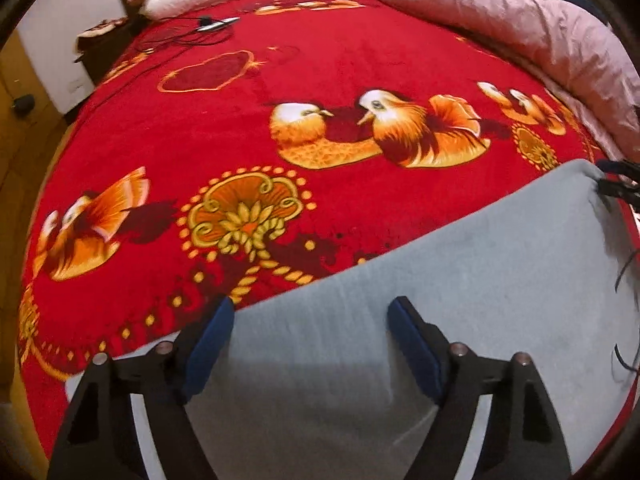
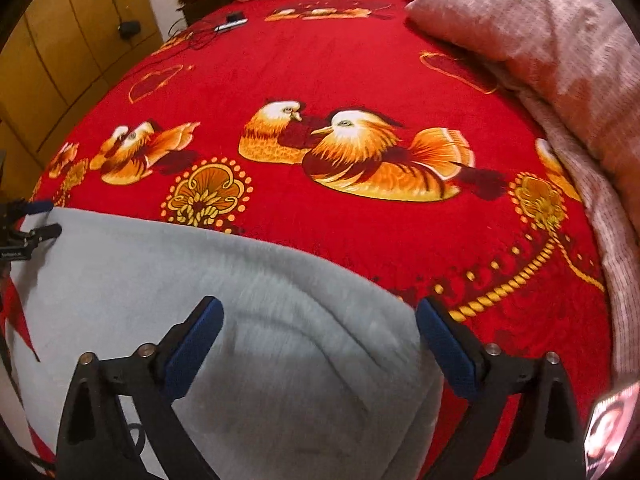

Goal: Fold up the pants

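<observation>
Both the left gripper (image 1: 310, 330) and right gripper (image 2: 318, 332) hover with jaws released over the soft grey fleece pants (image 2: 260, 320); a one-layer pinch could drag them askew.

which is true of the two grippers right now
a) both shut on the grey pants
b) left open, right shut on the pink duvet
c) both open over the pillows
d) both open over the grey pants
d: the left gripper and the right gripper each show blue pads spread wide apart, with the grey pants lying between and below them on the red blanket.
</observation>
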Tool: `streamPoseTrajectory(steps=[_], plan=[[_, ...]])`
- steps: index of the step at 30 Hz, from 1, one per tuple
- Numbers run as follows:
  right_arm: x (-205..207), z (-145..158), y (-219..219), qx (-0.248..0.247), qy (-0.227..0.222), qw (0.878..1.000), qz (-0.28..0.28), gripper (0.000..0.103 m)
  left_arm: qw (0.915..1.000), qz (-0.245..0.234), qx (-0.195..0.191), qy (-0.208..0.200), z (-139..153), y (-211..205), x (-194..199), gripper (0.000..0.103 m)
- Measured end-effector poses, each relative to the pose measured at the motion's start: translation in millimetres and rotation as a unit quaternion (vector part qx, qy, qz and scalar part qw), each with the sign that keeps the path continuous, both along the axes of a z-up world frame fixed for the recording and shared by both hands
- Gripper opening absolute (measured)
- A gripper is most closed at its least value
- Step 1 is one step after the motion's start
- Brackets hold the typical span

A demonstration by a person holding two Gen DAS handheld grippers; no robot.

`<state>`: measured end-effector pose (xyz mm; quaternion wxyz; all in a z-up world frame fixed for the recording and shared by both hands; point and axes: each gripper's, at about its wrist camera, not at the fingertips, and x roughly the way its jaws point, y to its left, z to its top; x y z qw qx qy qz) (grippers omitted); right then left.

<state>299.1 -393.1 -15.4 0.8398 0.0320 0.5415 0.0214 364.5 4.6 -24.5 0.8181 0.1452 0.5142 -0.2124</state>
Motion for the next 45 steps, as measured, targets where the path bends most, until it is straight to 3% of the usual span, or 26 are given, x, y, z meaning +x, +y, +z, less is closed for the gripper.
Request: streamPoseTrajectory(steps=[4,10,16,19,22,24,26,37,45], plan=[[16,-21,-4,0.008,0.034,0.999,0.022,0.095,0.9993,-0.037,-0.005,0.011,-4,-4,7,0.084],[23,-29,4,-0.02,0.037,0.997,0.062,0.099,0.9973,-0.068,-0.01,0.026,-7,-5,14,0.082],[23,-28,3,-0.02,0.032,0.997,0.066,0.097,0.9962,-0.073,-0.041,0.026,-1,-5,-1,0.039],[20,-23,5,-0.022,0.027,0.997,0.071,0.083,0.9966,-0.063,-0.048,0.024,2,-6,-8,0.022],[15,-16,6,-0.015,0.018,0.997,0.074,0.05,0.9971,-0.054,-0.05,0.017,4,-8,-15,0.012],[12,-12,4,0.014,0.018,0.997,0.074,0.016,0.9975,-0.047,-0.051,0.013,6,-9,-19,0.007],[9,-9,3,0.035,0.017,0.997,0.071,0.011,0.9979,-0.038,-0.051,0.006,9,-9,-24,0.005],[-26,33,15,0.014,-0.046,0.996,0.079,0.008,0.9927,0.006,-0.107,-0.054,70,9,-71,0.005],[-81,65,20,0.012,-0.088,0.992,0.094,0.008,0.9885,0.021,-0.122,-0.087,101,19,-138,0.005]])
